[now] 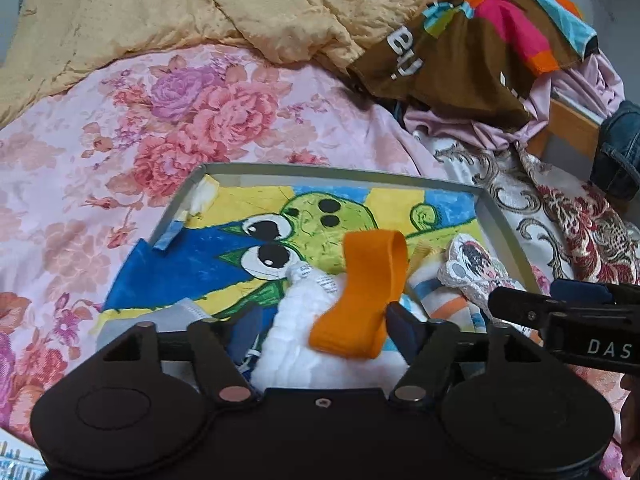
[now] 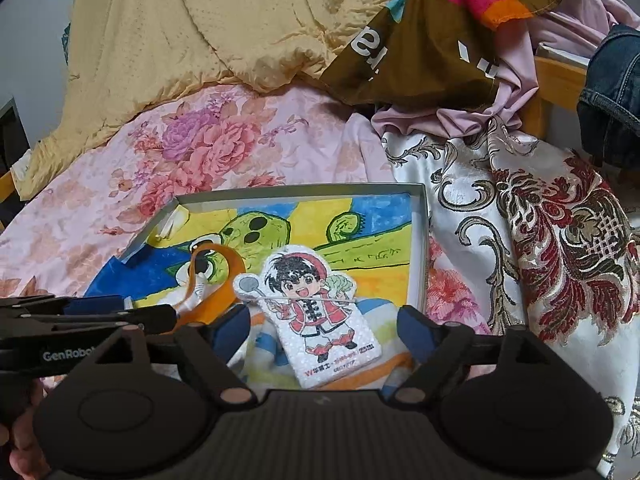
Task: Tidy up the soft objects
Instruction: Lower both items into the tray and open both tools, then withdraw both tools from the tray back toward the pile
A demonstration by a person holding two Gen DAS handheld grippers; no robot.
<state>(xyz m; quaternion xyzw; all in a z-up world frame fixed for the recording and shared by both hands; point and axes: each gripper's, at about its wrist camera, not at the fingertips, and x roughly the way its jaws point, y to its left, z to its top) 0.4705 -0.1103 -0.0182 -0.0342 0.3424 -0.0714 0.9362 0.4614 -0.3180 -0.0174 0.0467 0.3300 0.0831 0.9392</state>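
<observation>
A shallow grey box lined with a cartoon frog picture lies on the bed; it also shows in the right wrist view. Inside lie a white plush with an orange strap loop, a striped soft item and a flat white cartoon-boy pillow. My left gripper is open, its fingers either side of the white plush and strap. My right gripper is open, hovering over the lower part of the boy pillow, and it shows at the right in the left wrist view.
A pink floral sheet covers the bed. A yellow quilt is bunched at the back. A brown multicoloured garment, lilac cloth, a red-and-white brocade cloth and jeans pile at the right.
</observation>
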